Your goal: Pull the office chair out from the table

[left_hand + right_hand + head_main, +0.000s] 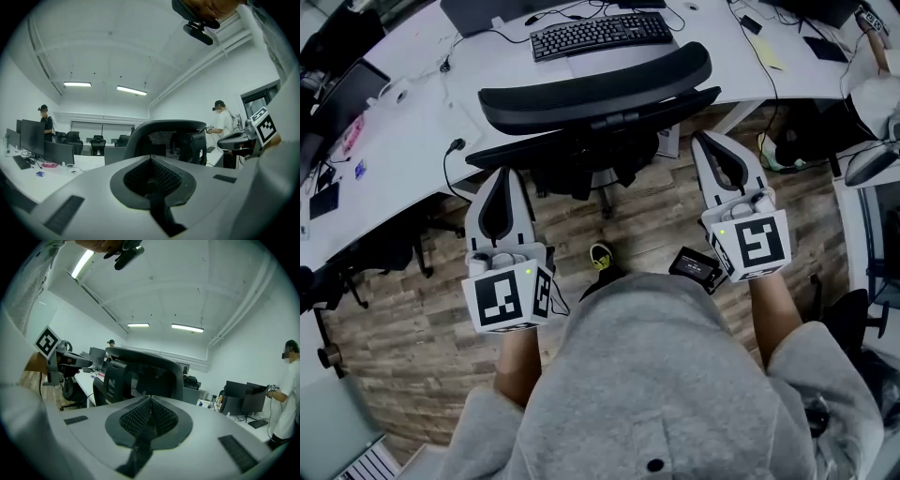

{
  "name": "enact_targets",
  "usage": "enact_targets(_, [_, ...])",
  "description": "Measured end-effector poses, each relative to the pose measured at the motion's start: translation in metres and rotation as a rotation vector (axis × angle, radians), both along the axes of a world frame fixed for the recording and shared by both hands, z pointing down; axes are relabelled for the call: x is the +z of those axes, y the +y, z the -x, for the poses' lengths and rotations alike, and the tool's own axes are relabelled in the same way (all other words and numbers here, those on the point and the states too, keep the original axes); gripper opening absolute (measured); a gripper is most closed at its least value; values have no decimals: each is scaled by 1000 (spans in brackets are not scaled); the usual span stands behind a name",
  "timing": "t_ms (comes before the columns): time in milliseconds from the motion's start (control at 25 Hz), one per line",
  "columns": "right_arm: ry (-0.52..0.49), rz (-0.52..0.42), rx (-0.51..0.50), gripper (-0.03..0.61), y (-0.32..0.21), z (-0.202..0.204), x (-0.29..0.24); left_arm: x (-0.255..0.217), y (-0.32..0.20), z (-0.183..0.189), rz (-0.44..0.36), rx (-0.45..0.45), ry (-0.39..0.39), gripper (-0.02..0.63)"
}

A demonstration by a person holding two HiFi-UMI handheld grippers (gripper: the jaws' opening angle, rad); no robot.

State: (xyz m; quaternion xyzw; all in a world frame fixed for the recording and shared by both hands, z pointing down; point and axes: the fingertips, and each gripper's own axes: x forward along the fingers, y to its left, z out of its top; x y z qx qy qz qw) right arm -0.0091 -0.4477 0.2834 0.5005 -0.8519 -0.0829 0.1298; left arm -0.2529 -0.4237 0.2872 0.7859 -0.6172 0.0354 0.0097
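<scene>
Approach to the office chair [595, 86], seen from behind its backrest. The seat sits close in against the white table [412, 112], and the backrest top overlaps the table edge in the head view, so I judge the pull as not yet begun. My left gripper [500, 174] and right gripper [704, 141] flank the backrest, one near each lower corner, both pointing roughly level at it. I cannot tell whether either tip touches the frame. Both pairs of fingers are pressed together with nothing between them. Each gripper view looks past its closed tips to the mesh back beyond.

To do this step well, I would part both pairs of fingers first. I would then take the backrest frame on both sides at matching height and draw straight back with equal force, so that the chair rolls rather than swivels. Behind the chair, on the wooden floor [394, 328], lie my shoe [600, 255] and a small black device [695, 267]. I would check that the chair's base will pass clear of both.

No container shows in any view that I can make out. The table carries a keyboard [600, 35] and loose cables, lying bare on its surface.
</scene>
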Motion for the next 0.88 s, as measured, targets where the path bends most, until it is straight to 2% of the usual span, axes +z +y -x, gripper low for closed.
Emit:
enact_targets(360, [104,-22,10,28,-17,3,-5,2,-19,23,-20,26,-23,11])
enact_targets(560, [145,-26,-44,31,-24,0,-13,1,-29,34,-38,33,-58,11])
enact_targets(680, [184,3,-89,41,-31,0,-11,6,-35,38,7,75,-130,14])
enact_targets(720, [200,20,-102,71,-33,-2,-8,10,-37,38,31,87,-165,22])
enact_targets(760, [219,41,-116,133,-36,-4,-3,14,-39,39,57,97,-203,63])
enact_targets(880, [301,85,-144,174,-45,-9,12,28,-43,41,133,121,-320,166])
